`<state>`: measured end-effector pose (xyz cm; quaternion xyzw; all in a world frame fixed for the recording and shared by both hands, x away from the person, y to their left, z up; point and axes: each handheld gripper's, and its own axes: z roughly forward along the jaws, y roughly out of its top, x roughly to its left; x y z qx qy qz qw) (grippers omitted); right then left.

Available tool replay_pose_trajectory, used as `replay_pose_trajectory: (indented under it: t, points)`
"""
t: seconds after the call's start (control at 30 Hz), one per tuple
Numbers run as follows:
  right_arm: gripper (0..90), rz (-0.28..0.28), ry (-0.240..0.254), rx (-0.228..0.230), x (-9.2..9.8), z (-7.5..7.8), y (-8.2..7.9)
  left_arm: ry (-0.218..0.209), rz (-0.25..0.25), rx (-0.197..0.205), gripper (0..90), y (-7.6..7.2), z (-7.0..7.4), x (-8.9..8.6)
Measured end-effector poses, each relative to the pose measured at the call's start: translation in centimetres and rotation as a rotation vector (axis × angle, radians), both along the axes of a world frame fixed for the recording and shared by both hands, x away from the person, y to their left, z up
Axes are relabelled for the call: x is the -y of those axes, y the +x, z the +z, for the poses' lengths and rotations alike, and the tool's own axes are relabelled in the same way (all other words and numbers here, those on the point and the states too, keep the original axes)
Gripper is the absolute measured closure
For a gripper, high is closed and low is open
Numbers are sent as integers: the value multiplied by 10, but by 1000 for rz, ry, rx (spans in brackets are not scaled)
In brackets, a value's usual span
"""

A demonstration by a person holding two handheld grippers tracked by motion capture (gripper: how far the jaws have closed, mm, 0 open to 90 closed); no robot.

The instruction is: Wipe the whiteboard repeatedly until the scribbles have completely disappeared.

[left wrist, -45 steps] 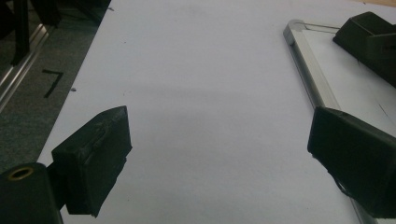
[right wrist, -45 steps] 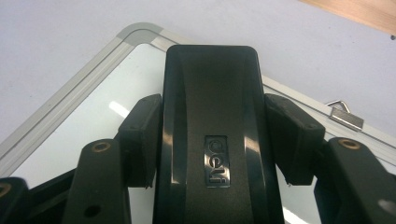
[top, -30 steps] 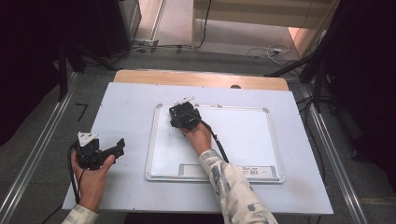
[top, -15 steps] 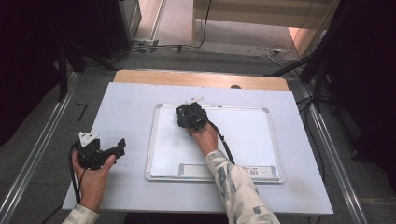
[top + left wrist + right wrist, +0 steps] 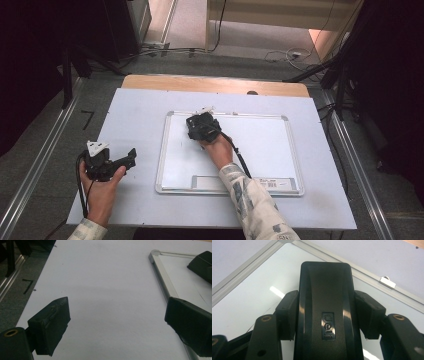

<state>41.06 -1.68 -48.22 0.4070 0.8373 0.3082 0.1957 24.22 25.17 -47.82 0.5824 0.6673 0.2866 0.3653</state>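
Observation:
A white board (image 5: pixel 260 150) with a silver frame lies flat on the pale table (image 5: pixel 140 115). My right gripper (image 5: pixel 202 125) stands over the board's upper left part, shut on a black eraser (image 5: pixel 327 290). Both pads press the eraser's long sides, and it rests on the board (image 5: pixel 249 295). My left gripper (image 5: pixel 130 157) is held low over the table to the left of the board. Its jaws stand wide open with nothing between them (image 5: pixel 117 312). The board's left frame (image 5: pixel 162 282) runs just beside the left gripper's right-hand jaw.
A wooden strip (image 5: pixel 215 84) runs along the table's far edge. A small white clip (image 5: pixel 387 282) sits on the board's top frame. A grey label strip (image 5: pixel 220 182) lies along the board's near edge. Metal rails (image 5: pixel 40 165) flank the table, and cables lie on the floor behind.
My right gripper has slid the eraser a short way to the right across the board's upper left part. The left gripper has stayed where it was.

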Motion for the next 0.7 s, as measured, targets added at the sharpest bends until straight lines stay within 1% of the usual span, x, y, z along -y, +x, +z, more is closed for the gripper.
replay_pose_trajectory:
  t: [0.07,0.17,0.2,0.27,0.3,0.33,0.4,0.43,0.47,0.5,0.53,0.63,0.67,0.7]
  points:
    - [389,-9,-7,3,-1,0,0,-4,2,-2,64,0,-1,-2]
    - [388,20,3,-25,-3,1,-5,-2,2,-4,65,1,-1,-1]
    - [388,39,-6,-21,-4,1,-7,-3,1,-2,65,1,-1,-1]
    - [388,48,-8,-21,-4,1,-7,0,-1,0,65,1,0,1]
    - [388,39,-9,-19,-3,1,-6,-1,-2,1,65,1,0,1]
    - [388,22,-12,-8,-2,0,-3,-2,-3,4,64,0,1,2]
    - [388,-4,0,-18,1,1,2,-2,0,4,64,-1,1,1]
    - [388,-8,0,-21,1,1,2,-3,1,3,64,-1,0,0]
    - [388,-11,-12,-14,0,1,1,-3,3,0,65,0,0,-1]
    - [388,-8,-9,-20,-1,1,0,-5,4,-2,64,0,-1,-2]
    - [388,3,-9,-28,-1,1,-2,-4,5,-4,65,1,-1,-2]
    - [387,25,-10,-29,0,1,-3,-2,2,-5,64,0,0,-1]
    - [387,10,-18,-17,1,1,-2,-5,1,1,65,0,0,-1]
    - [387,-9,-16,-15,2,1,1,-3,1,4,65,-1,1,0]
